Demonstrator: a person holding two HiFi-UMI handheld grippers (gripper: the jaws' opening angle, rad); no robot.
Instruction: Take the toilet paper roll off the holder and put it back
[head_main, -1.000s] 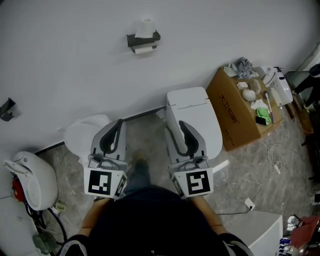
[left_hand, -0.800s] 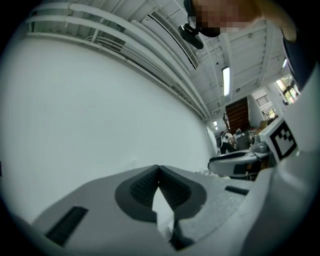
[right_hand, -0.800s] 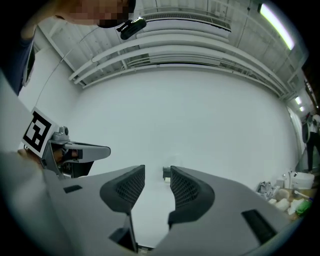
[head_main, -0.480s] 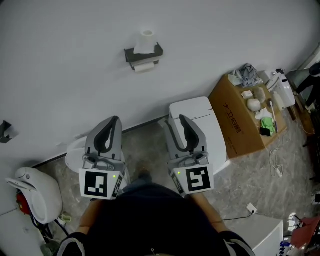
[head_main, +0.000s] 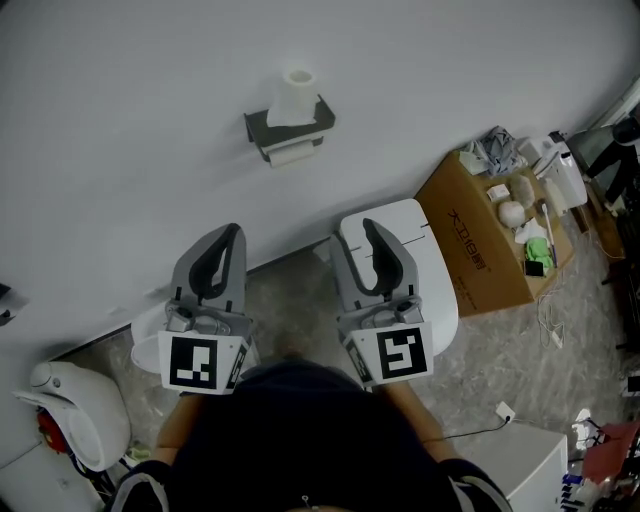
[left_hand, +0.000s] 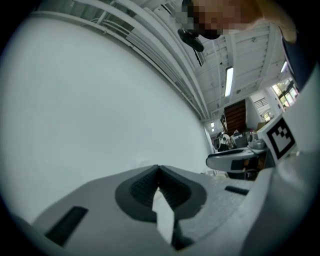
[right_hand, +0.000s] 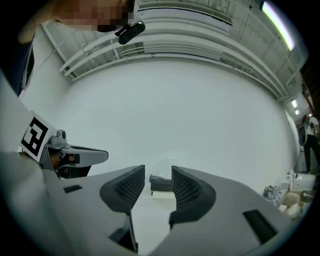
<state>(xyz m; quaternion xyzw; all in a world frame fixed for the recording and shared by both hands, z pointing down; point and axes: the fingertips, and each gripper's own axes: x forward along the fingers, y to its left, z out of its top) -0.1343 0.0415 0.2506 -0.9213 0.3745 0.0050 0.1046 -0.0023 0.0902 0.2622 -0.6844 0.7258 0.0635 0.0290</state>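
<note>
A dark grey holder hangs on the white wall. One white toilet paper roll stands upright on its top, and a second roll hangs beneath it. Both grippers point level at the wall and are well short of the holder. My left gripper is below and left of the holder; its jaws meet at the tips with nothing between them. My right gripper is below and right of it, open and empty. Through its gap I see the holder far ahead.
A white toilet stands under my right gripper. A brown cardboard box full of small items sits to its right. A white rounded bin is at the lower left. A cable and plug lie on the marble floor.
Both grippers have moved forward toward the wall together. The holder and its rolls appear larger and lower in the head view. The jaws look the same.
</note>
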